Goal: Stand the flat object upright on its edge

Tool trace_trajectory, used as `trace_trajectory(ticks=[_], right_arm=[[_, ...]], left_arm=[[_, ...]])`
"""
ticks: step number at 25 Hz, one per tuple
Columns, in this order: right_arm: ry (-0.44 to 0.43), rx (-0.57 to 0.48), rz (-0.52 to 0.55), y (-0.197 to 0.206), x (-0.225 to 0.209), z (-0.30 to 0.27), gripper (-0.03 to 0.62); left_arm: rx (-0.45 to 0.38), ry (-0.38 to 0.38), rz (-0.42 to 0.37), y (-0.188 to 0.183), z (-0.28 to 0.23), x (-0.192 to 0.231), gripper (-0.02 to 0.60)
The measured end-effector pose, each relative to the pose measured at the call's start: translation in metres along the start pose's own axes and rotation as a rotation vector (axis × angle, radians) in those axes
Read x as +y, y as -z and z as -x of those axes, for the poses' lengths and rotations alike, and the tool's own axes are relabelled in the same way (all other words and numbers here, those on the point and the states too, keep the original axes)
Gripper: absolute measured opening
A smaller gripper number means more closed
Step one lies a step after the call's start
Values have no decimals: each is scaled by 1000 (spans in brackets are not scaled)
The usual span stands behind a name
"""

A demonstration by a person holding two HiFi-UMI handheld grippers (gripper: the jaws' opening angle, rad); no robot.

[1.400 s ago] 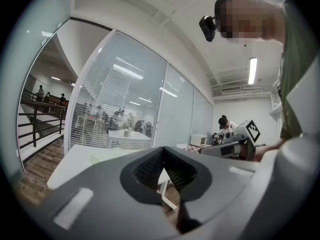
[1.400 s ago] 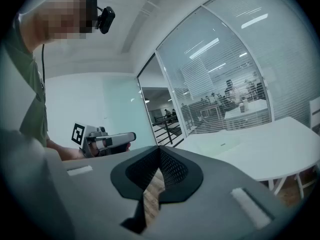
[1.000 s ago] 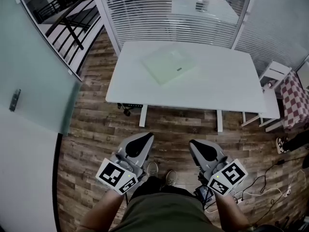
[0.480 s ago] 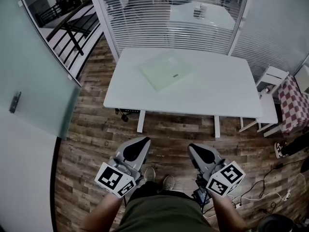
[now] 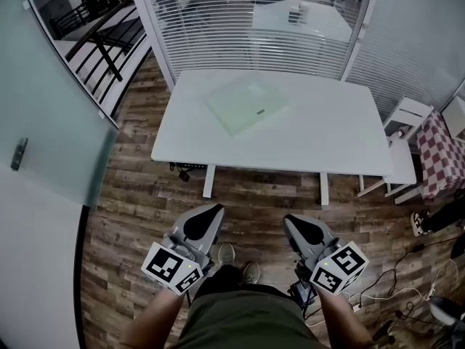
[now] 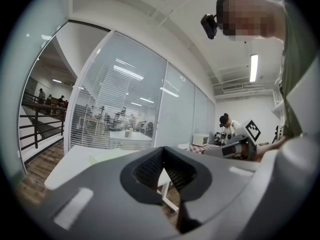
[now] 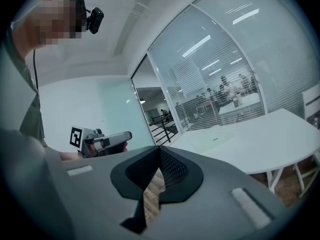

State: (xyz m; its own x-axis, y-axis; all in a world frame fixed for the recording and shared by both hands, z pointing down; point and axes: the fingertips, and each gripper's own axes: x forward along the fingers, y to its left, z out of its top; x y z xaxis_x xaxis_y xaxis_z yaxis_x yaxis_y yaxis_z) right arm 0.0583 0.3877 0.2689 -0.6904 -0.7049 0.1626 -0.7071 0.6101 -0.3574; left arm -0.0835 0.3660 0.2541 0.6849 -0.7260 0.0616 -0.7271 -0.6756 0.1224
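A pale green flat square object (image 5: pixel 247 105) lies flat on the white table (image 5: pixel 312 140), toward its far left part. Both grippers are held low near the person's waist, well short of the table's near edge. The left gripper (image 5: pixel 206 218) is shut with nothing in it, and its own view shows its jaws (image 6: pixel 162 170) meeting. The right gripper (image 5: pixel 298 224) is shut and empty too, its jaws (image 7: pixel 159 168) closed together. The flat object (image 7: pixel 216 136) shows faintly on the table in the right gripper view.
Wooden floor lies between me and the table. A glass wall with blinds (image 5: pixel 254 20) stands behind the table. A white stool (image 5: pixel 408 115) and a checkered seat (image 5: pixel 442 151) stand at the right. Cables (image 5: pixel 392 286) lie on the floor at the lower right. A frosted glass panel (image 5: pixel 43 122) is at the left.
The view has shifted slightly, so the table sits a little lower in the frame. Both grippers stay shut near the waist.
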Motion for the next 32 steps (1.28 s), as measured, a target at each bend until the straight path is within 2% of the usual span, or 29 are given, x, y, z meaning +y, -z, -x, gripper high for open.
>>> trace_trajectory(ticks=[9,20,32], right_arm=[[-4,7,-4,0,-4,-14,11],[12,28,-8,-1,-16,-60,11],[66,51,-30,-9,-46,-138,11]], left_arm=[[6,-3,10,4,-3,12,0],[18,16,36,12,-23,56,0],[47,63,65,18,-65,137,0]])
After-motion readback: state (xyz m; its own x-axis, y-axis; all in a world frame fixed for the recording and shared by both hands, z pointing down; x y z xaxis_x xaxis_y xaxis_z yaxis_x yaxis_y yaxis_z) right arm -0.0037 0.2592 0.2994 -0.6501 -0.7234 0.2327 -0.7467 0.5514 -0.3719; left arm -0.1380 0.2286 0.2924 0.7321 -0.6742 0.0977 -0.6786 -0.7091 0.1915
